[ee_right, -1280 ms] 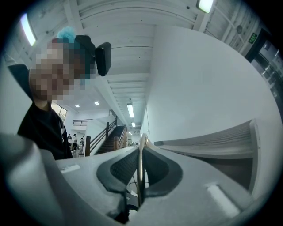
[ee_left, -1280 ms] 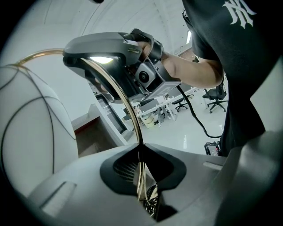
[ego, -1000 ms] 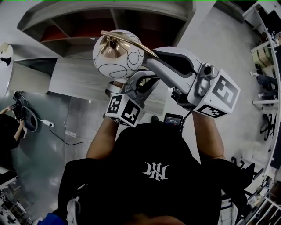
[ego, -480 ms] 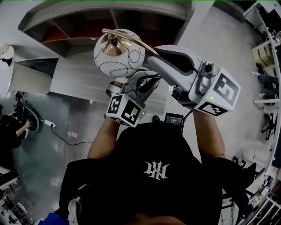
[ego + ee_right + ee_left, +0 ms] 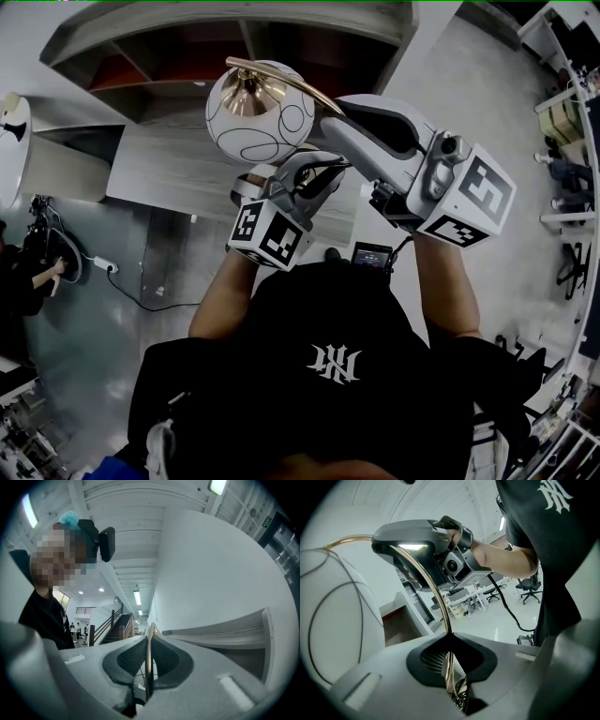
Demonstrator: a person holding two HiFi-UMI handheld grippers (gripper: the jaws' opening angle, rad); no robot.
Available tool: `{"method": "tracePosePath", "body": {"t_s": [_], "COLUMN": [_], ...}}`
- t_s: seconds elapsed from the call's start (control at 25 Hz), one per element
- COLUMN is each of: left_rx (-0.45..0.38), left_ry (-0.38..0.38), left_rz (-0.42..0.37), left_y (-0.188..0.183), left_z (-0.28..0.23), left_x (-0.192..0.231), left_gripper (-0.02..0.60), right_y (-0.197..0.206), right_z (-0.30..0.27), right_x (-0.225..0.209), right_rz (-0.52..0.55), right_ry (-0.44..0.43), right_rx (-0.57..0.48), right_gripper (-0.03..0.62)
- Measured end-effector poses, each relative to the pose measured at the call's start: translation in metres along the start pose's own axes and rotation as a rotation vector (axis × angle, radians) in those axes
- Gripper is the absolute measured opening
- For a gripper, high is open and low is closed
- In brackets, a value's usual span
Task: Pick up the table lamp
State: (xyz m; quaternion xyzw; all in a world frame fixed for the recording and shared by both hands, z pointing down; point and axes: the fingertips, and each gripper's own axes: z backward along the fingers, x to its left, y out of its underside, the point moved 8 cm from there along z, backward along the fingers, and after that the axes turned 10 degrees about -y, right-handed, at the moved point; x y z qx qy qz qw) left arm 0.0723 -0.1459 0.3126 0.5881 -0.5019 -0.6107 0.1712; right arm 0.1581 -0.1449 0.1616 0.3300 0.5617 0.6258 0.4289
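Head view, my left gripper [image 5: 323,171], my right gripper [image 5: 330,105], both pinching the gold ring [image 5: 272,67] of the table lamp [image 5: 261,122] (left jaws just tightened)

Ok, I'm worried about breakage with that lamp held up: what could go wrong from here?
1. The left gripper and right gripper pinch only the thin gold rod; it could slip or twist, though the left jaws have just closed further on it.
2. The globe shade sits off to one side of both grips, so its weight might swing it against a gripper.
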Motion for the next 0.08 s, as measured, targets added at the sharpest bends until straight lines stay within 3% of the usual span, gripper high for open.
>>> {"method": "tracePosePath", "body": {"t_s": [0.08], "left_rx": [-0.002], "left_ry": [0.003], "left_rz": [0.001], "left_y": [0.0012], "left_z": [-0.0003], "left_x": [0.0003], "left_gripper": [0.038], "right_y": [0.0011], "right_z": [-0.0008], "right_x": [-0.0006], "right_rz": [0.0], "right_ry": [0.004], "right_rx": [0.001], "right_gripper": [0.04]}}
